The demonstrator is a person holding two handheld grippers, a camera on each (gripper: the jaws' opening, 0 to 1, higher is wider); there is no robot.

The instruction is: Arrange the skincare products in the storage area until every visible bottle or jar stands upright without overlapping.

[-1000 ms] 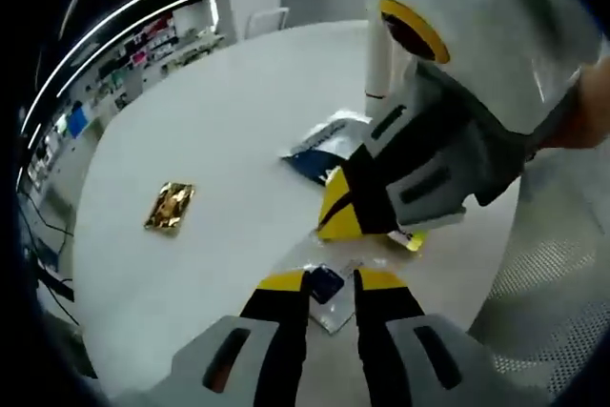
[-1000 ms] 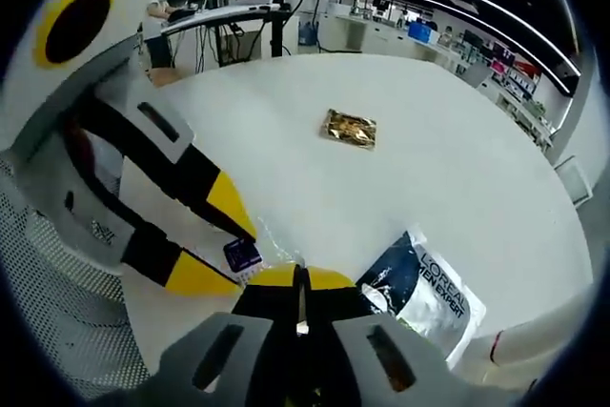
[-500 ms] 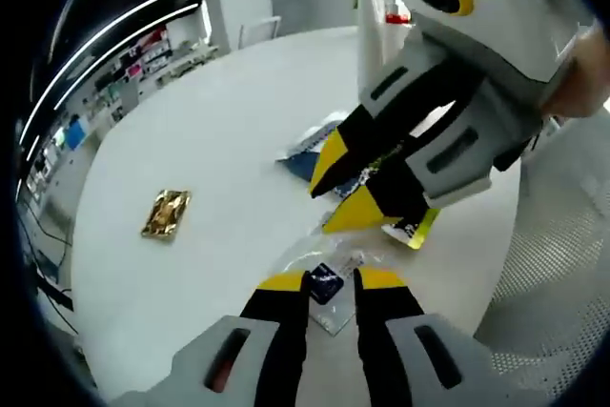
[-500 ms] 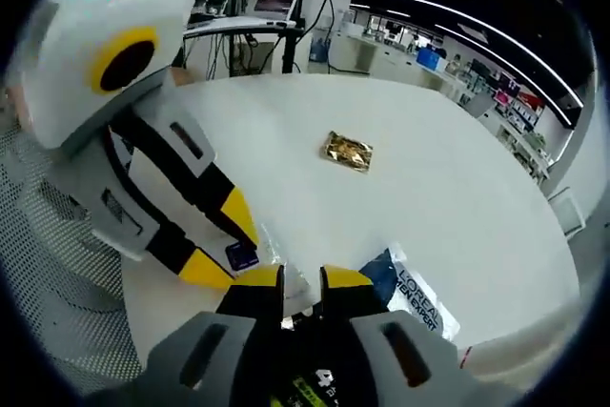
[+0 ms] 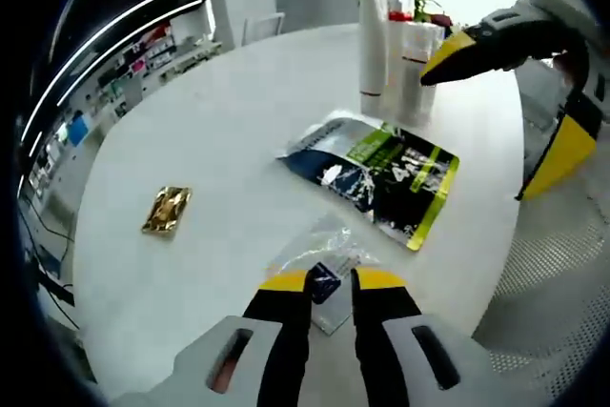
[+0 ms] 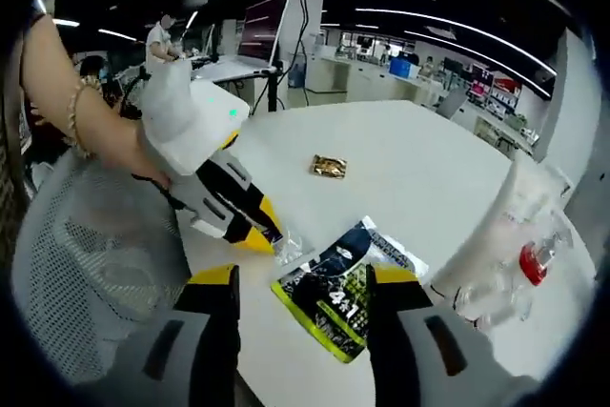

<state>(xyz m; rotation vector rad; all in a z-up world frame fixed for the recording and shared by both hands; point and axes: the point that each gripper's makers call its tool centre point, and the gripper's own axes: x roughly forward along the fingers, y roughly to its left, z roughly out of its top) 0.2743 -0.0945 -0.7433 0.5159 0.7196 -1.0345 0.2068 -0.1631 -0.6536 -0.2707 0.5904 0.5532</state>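
**Two grippers over a white table of skincare packs**

White and round, the table fills your left gripper view, with shelving lit by strip lights far off at the left edge. Going left to right in that view: a small gold sachet lies flat and well apart from everything else; a clear sachet with a dark blue patch sits near the table's edge, and your left gripper has its yellow-tipped jaws nearly together on either side of that patch, pinching it. Beyond it a dark L'Oreal pouch with green lettering lies flat. Behind the pouch, a tall white tube and a clear bottle with a red cap stand upright, close together. At far right your right gripper hangs in the air, jaws spread wide, holding nothing.

Your right gripper view looks back the other way. At left a hand with a bracelet holds the left gripper, its tips down on the clear sachet. The gold sachet lies farther off. The dark pouch sits between the right gripper's wide-open jaws, untouched. At right stand the white tube and the red-capped bottle. An office with desks, a monitor and a standing person shows behind, as does a mesh chair at lower left.
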